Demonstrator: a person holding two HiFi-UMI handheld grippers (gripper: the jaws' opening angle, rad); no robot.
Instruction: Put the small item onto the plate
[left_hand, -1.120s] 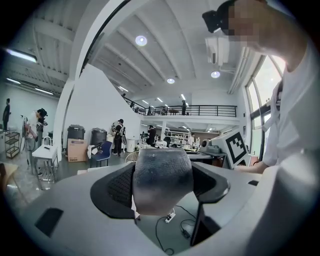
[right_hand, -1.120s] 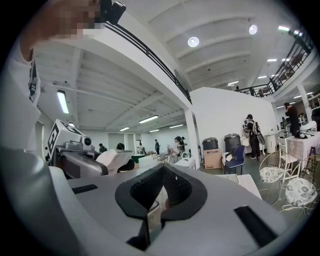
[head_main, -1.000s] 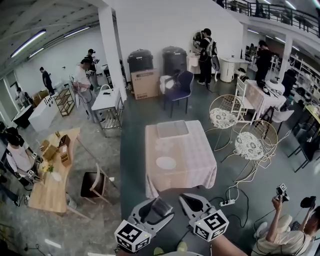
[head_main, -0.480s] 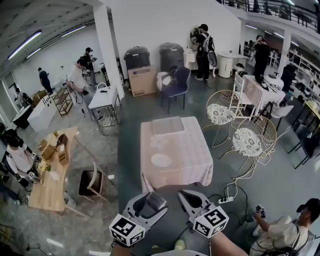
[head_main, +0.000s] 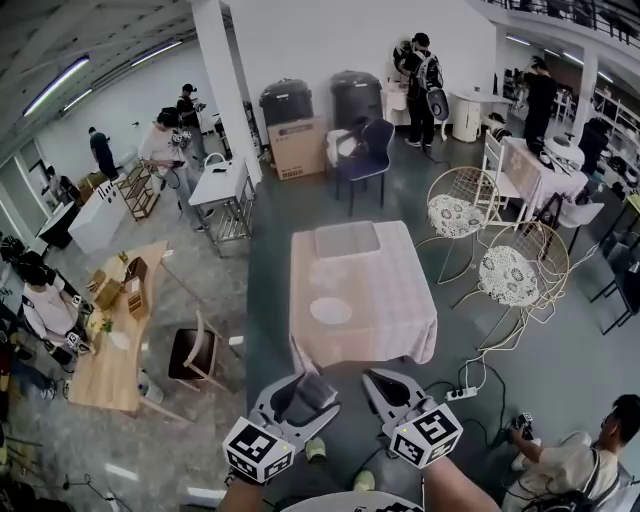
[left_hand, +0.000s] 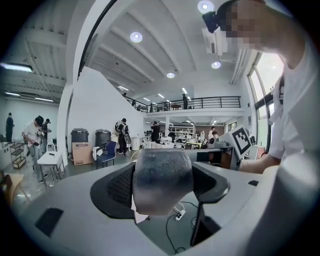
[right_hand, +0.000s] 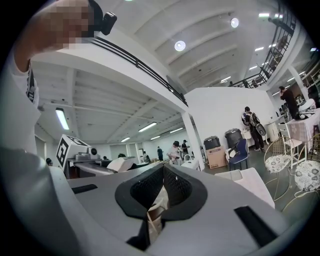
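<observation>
while the left claw (left_hand: 163, 167) is clamped on the small item (left_hand: 162, 190), a dull grey rounded piece that fills the gap between its jaws, the right claw (right_hand: 163, 172) has its jaws drawn together on nothing. both claws hang low in front of the person, well short of the cloth-covered tabletop (head_main: 400, 300). the white plate (head_main: 331, 311) lies on that tabletop, toward its near side.
</observation>
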